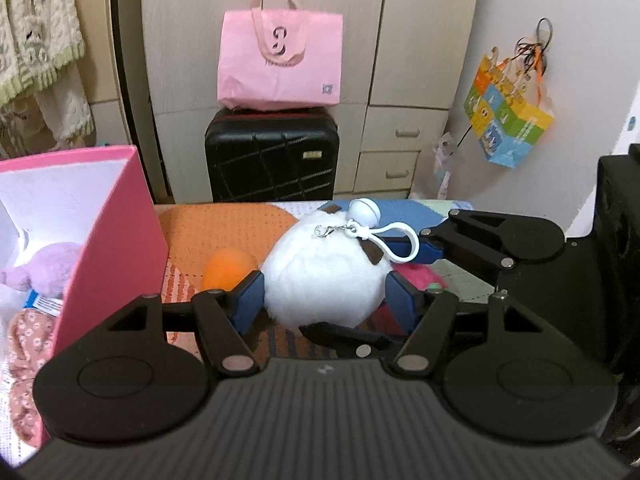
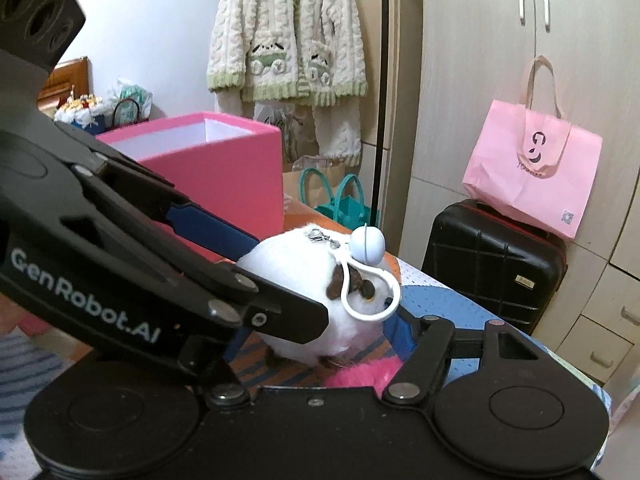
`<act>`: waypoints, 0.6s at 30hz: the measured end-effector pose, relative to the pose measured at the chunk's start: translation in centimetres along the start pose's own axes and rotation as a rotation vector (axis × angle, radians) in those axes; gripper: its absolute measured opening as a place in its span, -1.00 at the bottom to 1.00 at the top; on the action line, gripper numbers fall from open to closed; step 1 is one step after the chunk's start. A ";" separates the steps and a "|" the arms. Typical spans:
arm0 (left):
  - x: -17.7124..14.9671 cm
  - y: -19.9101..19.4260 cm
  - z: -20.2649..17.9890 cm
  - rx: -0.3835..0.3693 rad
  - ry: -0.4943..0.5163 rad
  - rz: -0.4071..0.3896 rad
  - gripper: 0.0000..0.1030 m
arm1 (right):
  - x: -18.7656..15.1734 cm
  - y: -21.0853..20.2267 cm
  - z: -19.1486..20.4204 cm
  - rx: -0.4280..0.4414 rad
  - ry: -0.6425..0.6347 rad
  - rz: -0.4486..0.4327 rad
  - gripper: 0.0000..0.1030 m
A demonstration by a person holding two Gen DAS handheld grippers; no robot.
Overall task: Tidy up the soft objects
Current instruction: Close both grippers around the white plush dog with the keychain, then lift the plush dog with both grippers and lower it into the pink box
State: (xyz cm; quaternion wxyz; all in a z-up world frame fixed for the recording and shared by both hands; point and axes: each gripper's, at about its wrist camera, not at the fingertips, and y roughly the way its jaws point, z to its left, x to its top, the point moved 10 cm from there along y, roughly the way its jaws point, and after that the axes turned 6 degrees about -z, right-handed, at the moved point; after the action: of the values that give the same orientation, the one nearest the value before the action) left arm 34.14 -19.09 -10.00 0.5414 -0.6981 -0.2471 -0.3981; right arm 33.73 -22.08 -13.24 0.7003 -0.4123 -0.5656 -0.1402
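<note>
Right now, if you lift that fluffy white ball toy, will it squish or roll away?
The fluffy white ball toy looks soft, so the left gripper clamped on its sides probably dents it a little. It is round, so set loose it might roll. Its white clip would likely dangle and swing.

— What am I made of?
— My left gripper (image 1: 323, 292): matte black linkages, silver rivets, blue pads (image 1: 250, 298), ribbed grey housing. The right gripper (image 2: 316, 316) matches; white "GenRobot.AI" lettering beside those rivets.

"GenRobot.AI" printed white on left tool (image 2: 280, 280) arm.
</note>
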 end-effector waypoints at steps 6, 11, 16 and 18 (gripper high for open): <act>0.5 -2.9 -0.8 -0.015 0.048 -0.047 0.25 | 1.1 -2.2 1.3 -0.030 -0.009 -0.049 0.43; 0.2 -5.6 -1.5 -0.036 0.081 -0.081 0.24 | 1.8 -4.4 2.9 -0.059 -0.006 -0.092 0.44; -0.6 -8.4 -2.0 -0.082 0.116 -0.094 0.24 | 2.2 -6.8 5.0 -0.079 -0.017 -0.127 0.43; -1.0 -9.5 -2.1 -0.106 0.132 -0.094 0.24 | 2.2 -7.8 6.0 -0.084 -0.015 -0.138 0.43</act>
State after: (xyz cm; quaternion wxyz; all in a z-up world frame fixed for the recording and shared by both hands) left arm 25.58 -18.24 -5.35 0.4996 -0.6856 -0.2220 -0.4807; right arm 25.26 -21.91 -7.86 0.6666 -0.4024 -0.5918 -0.2086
